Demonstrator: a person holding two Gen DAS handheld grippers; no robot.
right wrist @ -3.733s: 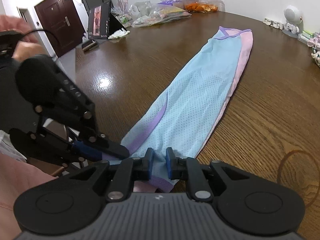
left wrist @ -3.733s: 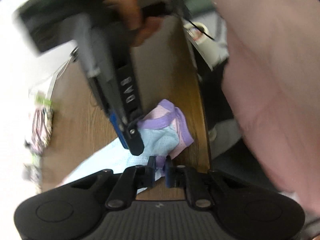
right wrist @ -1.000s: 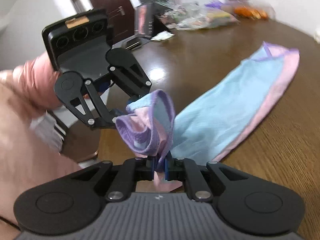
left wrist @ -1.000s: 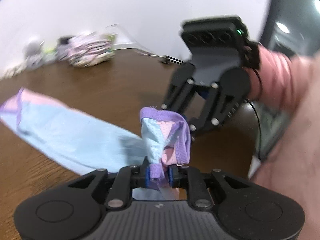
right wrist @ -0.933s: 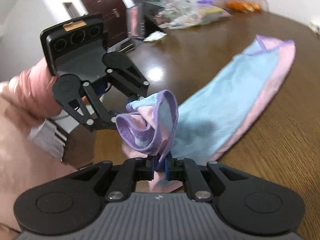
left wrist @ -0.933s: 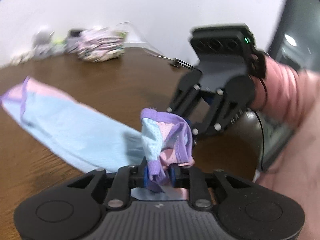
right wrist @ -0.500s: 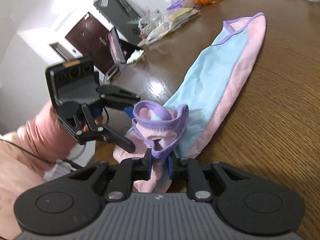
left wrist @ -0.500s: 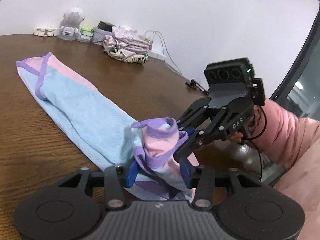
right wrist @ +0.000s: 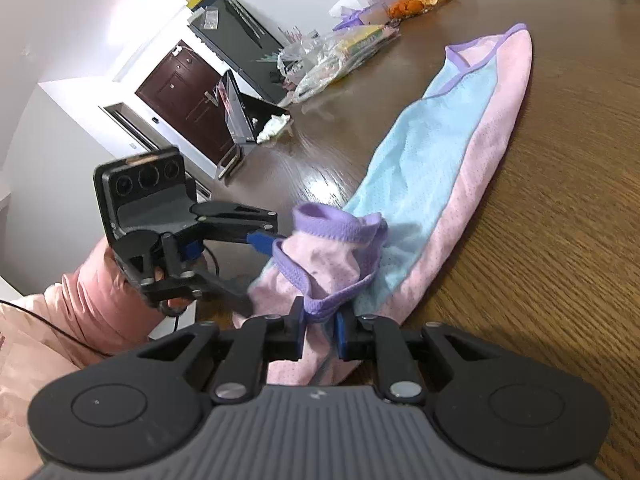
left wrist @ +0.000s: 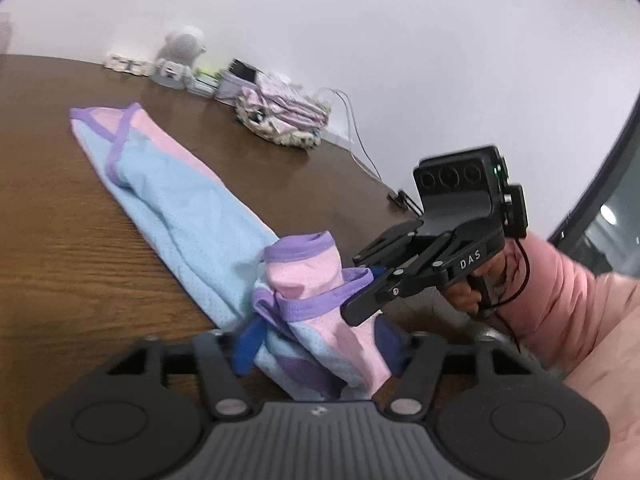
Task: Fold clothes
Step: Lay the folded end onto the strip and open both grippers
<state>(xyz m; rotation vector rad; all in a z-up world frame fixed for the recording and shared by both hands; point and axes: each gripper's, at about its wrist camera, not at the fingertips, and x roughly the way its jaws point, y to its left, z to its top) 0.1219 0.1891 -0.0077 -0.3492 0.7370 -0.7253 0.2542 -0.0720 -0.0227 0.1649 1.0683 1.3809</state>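
Observation:
A long light-blue and pink mesh garment [left wrist: 192,216] with purple trim lies along the brown wooden table [left wrist: 60,260]. Its near end is bunched and doubled back in a pink lump [right wrist: 320,256]. My left gripper [left wrist: 320,346] straddles that lump; its jaws are opening and the blue pads stand clear of the cloth. From the right wrist view the left gripper [right wrist: 260,276] shows spread wide. My right gripper [right wrist: 322,330] is shut on the purple hem. In the left wrist view the right gripper [left wrist: 356,288] comes in from the right, held by a hand in a pink sleeve.
A pile of patterned clothes [left wrist: 284,120], a white figurine [left wrist: 180,56] and cables [left wrist: 360,148] sit at the far edge by the wall. Plastic bags [right wrist: 344,52], orange snacks [right wrist: 416,0] and a black frame [right wrist: 240,120] lie at the other end. The table's edge runs just behind the lump.
Both grippers came down from holding the hem in the air, and the bunched end now rests on the garment. The left jaws have spread and let go; the right stays pinched.

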